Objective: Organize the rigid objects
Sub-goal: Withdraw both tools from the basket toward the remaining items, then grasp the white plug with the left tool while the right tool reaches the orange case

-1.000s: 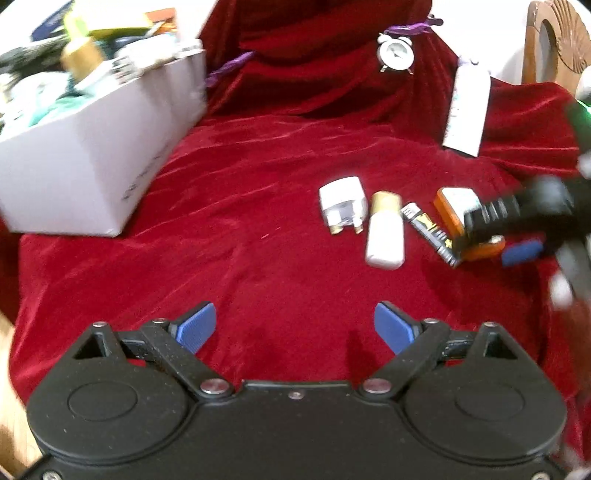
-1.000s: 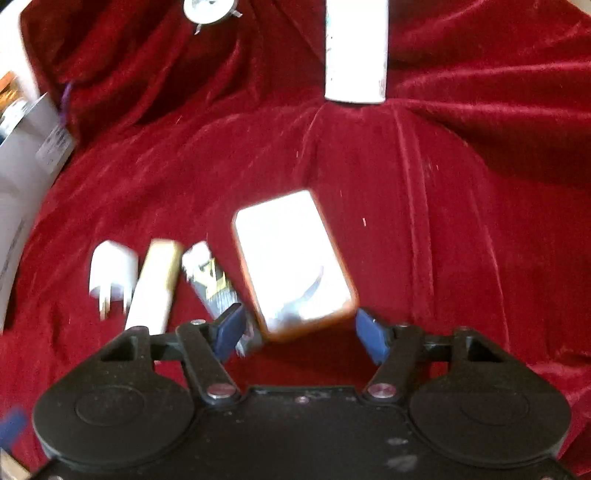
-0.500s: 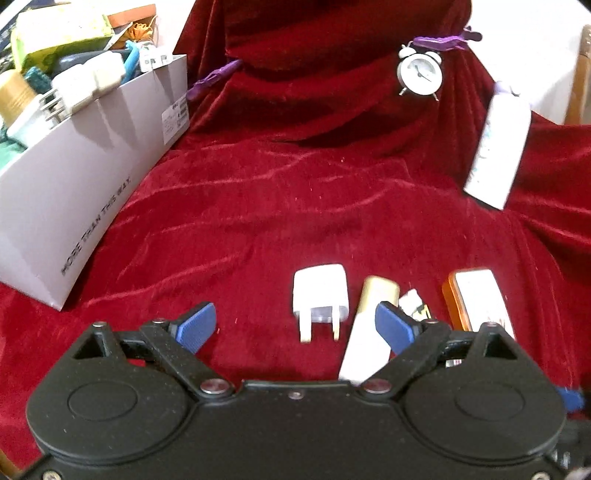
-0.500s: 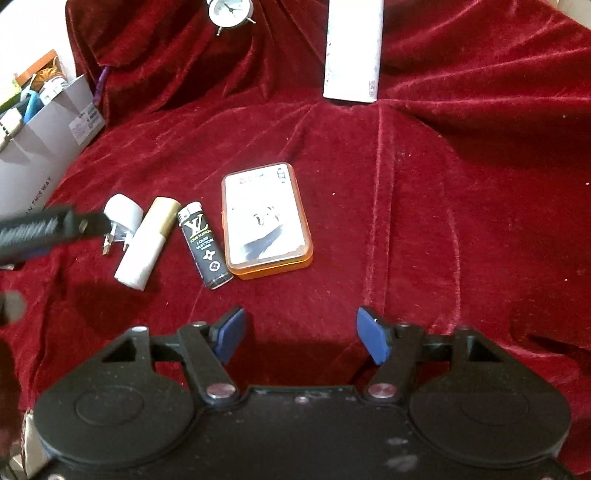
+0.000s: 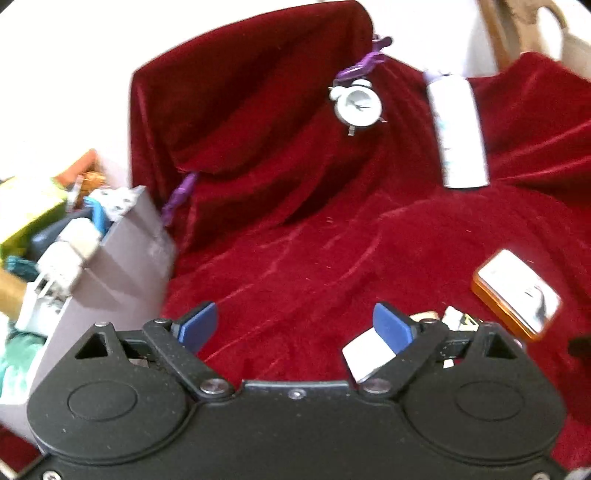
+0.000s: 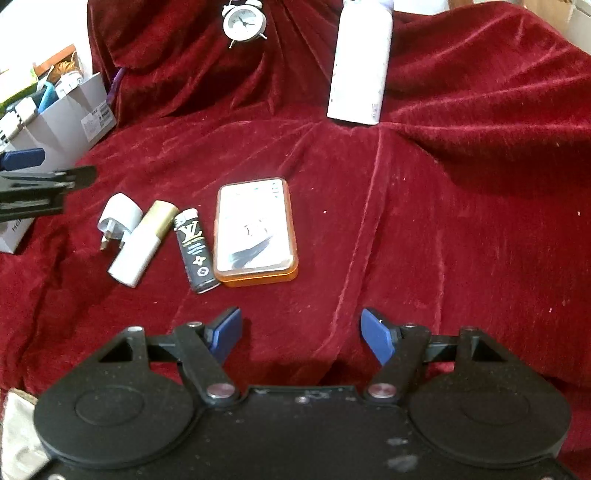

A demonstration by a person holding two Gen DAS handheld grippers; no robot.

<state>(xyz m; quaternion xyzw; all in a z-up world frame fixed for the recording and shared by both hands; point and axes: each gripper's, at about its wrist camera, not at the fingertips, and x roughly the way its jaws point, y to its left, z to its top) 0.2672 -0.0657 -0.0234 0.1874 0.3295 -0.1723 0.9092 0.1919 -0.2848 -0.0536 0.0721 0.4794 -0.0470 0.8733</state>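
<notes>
- A white alarm clock and a tall white bottle are seen far back on the red cloth; a grey box full of things is at the far left.
- Four things are laid in a row, left to right: white plug, white and gold tube, black lighter, orange tin. Their long sides are pointed near to far.
- The right gripper is held near the row, jaws opening, nothing between them.
- The left gripper is held wide apart, empty.

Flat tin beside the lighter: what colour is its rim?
Orange, around a white lid; the flat tin shows best in the right wrist view.
</notes>
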